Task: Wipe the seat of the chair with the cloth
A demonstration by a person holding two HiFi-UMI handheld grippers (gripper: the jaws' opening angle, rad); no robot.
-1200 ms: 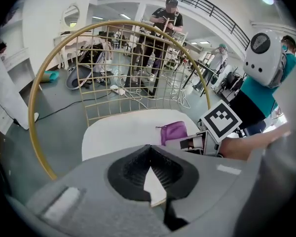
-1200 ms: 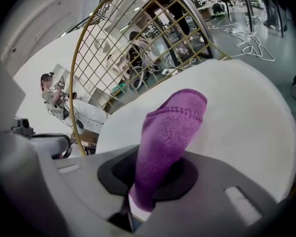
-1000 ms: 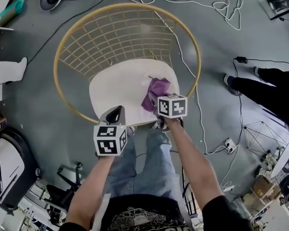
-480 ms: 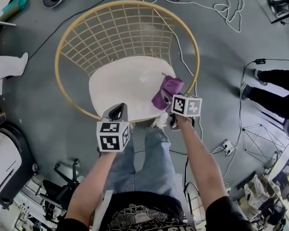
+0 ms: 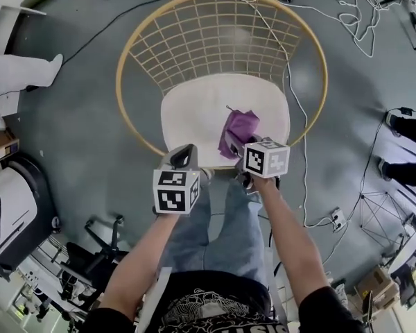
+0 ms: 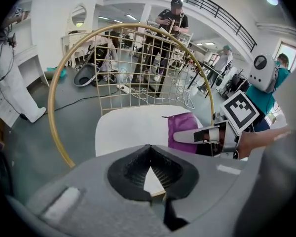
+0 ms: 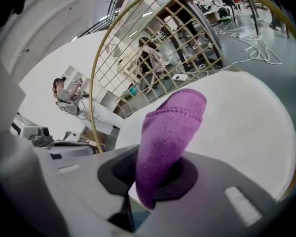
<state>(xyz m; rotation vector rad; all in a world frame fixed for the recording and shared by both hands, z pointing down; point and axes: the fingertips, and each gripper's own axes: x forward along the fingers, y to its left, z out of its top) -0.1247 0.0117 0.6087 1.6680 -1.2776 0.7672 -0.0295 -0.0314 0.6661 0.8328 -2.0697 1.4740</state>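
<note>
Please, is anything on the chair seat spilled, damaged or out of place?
Nothing stands out. The white seat looks clean and whole; only the purple cloth, held in the right gripper, lies on it.

my grey right gripper (image 7: 155,180), at the bottom centre of the frame, has its jaws clamped on a purple terry cloth (image 7: 171,127). the cloth sticks up over the white rounded chair seat (image 7: 241,127) at right. the gold wire-grid chair back (image 7: 153,58) arcs across the top.
</note>
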